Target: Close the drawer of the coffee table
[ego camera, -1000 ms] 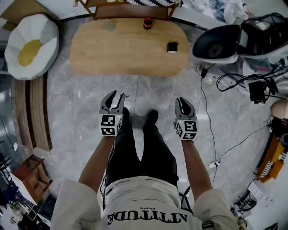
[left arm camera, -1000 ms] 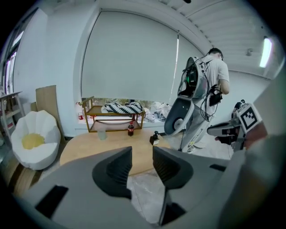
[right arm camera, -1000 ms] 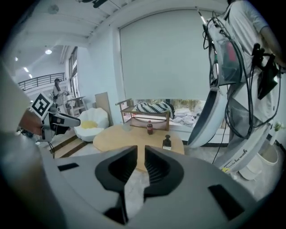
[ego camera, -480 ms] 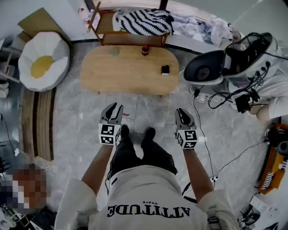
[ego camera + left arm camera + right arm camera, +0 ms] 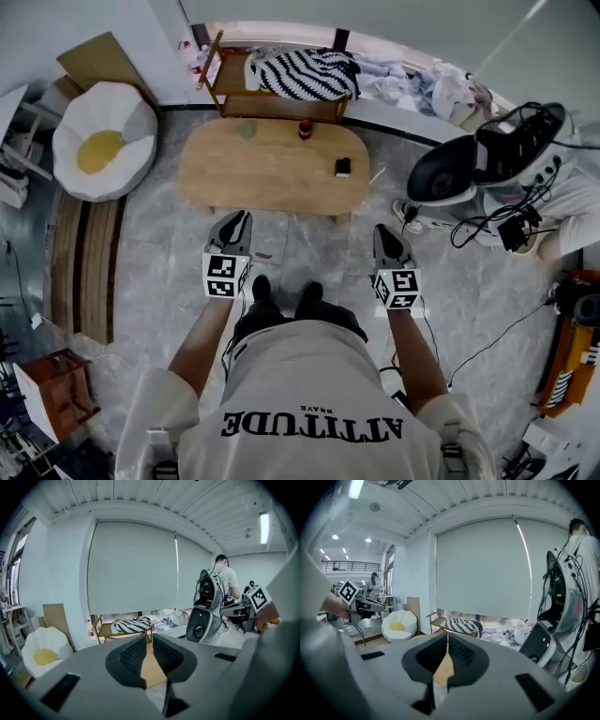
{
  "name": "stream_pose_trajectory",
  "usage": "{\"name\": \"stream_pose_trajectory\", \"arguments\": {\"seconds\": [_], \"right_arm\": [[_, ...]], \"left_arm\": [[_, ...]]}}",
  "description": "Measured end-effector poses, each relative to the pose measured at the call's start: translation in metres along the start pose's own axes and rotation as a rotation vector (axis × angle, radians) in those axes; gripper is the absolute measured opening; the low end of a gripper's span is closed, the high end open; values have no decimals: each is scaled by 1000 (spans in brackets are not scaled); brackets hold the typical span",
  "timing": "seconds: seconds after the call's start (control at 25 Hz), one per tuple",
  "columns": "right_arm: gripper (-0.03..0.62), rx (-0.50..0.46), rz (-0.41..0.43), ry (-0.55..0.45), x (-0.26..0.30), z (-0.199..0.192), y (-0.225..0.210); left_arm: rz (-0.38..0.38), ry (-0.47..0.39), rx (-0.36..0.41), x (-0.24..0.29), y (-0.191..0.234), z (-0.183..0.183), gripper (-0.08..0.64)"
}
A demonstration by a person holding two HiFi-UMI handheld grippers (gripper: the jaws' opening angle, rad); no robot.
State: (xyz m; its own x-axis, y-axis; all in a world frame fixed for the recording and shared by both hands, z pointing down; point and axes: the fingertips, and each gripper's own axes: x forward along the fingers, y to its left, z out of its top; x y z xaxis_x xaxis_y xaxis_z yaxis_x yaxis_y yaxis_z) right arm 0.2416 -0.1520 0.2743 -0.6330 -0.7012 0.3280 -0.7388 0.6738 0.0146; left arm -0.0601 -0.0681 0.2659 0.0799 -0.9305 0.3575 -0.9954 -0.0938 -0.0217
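While shirt (image 5: 314,394) reads ATTITUDE | left tongs (image 5: 241,217) just closing, barely apart, empty | right tongs (image 5: 385,231) together, empty

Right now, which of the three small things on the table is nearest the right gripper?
The black box, toward the table's right end. The red bottle and the green thing sit at the far edge, farther from the right gripper.

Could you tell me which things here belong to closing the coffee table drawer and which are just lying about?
Job: coffee table; left gripper, empty, jaws just closing; right gripper, shut, empty.
Lying about: dark red bottle, small black object, striped cloth, white and yellow beanbag.
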Motion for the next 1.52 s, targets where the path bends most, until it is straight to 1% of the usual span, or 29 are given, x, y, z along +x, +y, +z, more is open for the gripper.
{"name": "stream_pose_trajectory", "arguments": {"seconds": [0.16,0.36,0.52,0.6,0.76,0.88,1.12,1.52], "right_arm": [[23,-9,0,-13,-2,13,5],[20,-9,-18,-59,-8,37,1],[19,-39,-16,-70,-10,49,0],[19,-40,-28,-73,-11,53,-3],[20,-46,-59,-56,-10,53,-12],[20,-33,-71,-44,-9,52,-17],[19,-53,-73,-51,-11,55,-15],[18,-33,-112,-65,-16,57,-22]], "left_arm": [[-5,-36,-3,-17,12,19,48],[-26,-38,0,-26,25,29,26],[-12,-47,-3,-30,39,36,21],[-5,-49,-5,-31,45,37,21],[1,-58,-8,-32,53,41,21],[3,-59,-14,-33,58,42,21],[-8,-51,-7,-32,62,41,21],[-22,-54,-4,-25,67,46,21]]}}
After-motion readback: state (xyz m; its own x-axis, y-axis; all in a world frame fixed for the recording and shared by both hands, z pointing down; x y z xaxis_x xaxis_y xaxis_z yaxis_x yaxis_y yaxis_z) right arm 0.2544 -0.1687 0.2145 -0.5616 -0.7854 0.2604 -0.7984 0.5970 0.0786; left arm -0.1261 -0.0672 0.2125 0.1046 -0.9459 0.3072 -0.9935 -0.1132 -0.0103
